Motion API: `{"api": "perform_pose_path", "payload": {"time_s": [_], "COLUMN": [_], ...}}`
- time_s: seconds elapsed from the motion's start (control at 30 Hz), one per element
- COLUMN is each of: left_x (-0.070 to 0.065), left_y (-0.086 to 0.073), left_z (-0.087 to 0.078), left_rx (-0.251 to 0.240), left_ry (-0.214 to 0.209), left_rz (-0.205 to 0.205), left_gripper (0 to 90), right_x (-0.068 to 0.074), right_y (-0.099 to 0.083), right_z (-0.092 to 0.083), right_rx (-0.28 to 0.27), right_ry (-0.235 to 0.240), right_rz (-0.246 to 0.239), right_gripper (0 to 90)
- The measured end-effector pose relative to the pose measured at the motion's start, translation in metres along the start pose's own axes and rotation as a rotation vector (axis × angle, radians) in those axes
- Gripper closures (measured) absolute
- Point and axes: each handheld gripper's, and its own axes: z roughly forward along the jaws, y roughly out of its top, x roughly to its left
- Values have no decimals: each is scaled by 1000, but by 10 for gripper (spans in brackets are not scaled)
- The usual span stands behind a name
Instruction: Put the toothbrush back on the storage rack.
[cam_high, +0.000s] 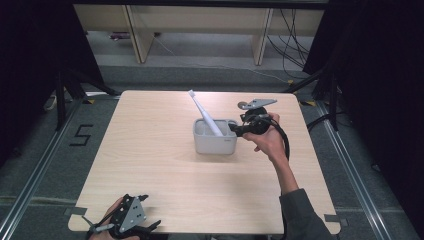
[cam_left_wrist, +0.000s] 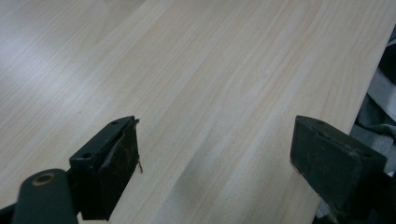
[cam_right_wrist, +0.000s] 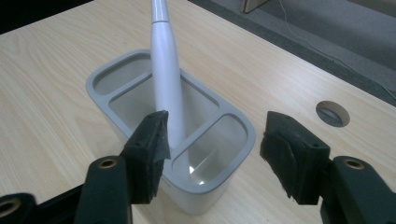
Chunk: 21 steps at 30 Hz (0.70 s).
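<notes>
Black jaws of the right gripper (cam_right_wrist: 212, 154) stand wide apart with nothing between them; in the right gripper view they rise from the bottom edge, the left jaw just in front of the toothbrush handle, touching or not I cannot tell. In the high view the right gripper (cam_high: 234, 129) sits right of centre, jaw tips at the right end of the holder, held by the person's right hand (cam_high: 270, 141), with its grey three-cornered plate above. The grey holder (cam_right_wrist: 116, 122) is a rounded oblong tub with three compartments; in the high view the holder (cam_high: 215, 145) stands at mid-frame on the table. The white toothbrush (cam_right_wrist: 165, 79) stands in the middle compartment, tilted; in the high view the toothbrush (cam_high: 204, 114) leans toward the upper left, head up above the rim. A round hole (cam_right_wrist: 332, 113) in the tabletop shows at centre right of the right gripper view. Left gripper (cam_high: 150, 227) is at the bottom left of the high view, at the near table edge, in the left hand (cam_high: 111, 220). In the left gripper view the left gripper (cam_left_wrist: 215, 163) is spread wide, empty, over the bare light wood table (cam_left_wrist: 210, 70).
</notes>
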Motion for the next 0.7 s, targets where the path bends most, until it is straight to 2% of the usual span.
{"api": "perform_pose_path", "payload": {"time_s": [0.03,0.07,0.1,0.13,0.23,0.27,0.3,0.37,0.4,0.53,0.57,0.6,0.63,0.7], "left_x": [1,0,0,0,0,0,0,1,0,0,0,1,0,0], "left_y": [0,0,0,0,0,0,0,0,0,0,0,0,0,0], "left_z": [0,0,0,0,0,0,0,-1,0,1,0,-1,0,0], "left_rx": [13,0,3,1,2,2,2,13,3,2,5,12,5,0], "left_ry": [-1,0,-4,-3,-3,-4,-5,0,-4,10,6,-3,-2,16], "left_rz": [14,0,3,1,1,2,3,13,-3,3,3,13,3,4], "left_gripper": [149,150,149,150,150,150,149,149,149,149,149,150,150,150], "right_x": [-2,0,0,-1,-2,1,-1,2,3,3,6,4,4,6], "right_y": [-1,-2,-3,-4,-7,-7,-8,-10,-11,-15,-15,-15,-15,-16], "right_z": [0,-1,-3,-3,-3,-5,-5,-6,-8,-9,-9,-9,-10,-10], "right_rx": [-9,-10,-5,-15,-22,-21,-35,-33,-31,-61,-51,-54,-62,-57], "right_ry": [4,-1,-6,-12,10,-9,-7,-9,-2,-4,1,2,-5,4], "right_rz": [-19,17,17,-5,-6,22,-5,9,20,-5,20,3,-6,23], "right_gripper": [397,393,393,392,384,383,383,381,381,377,373,373,372,368]}}
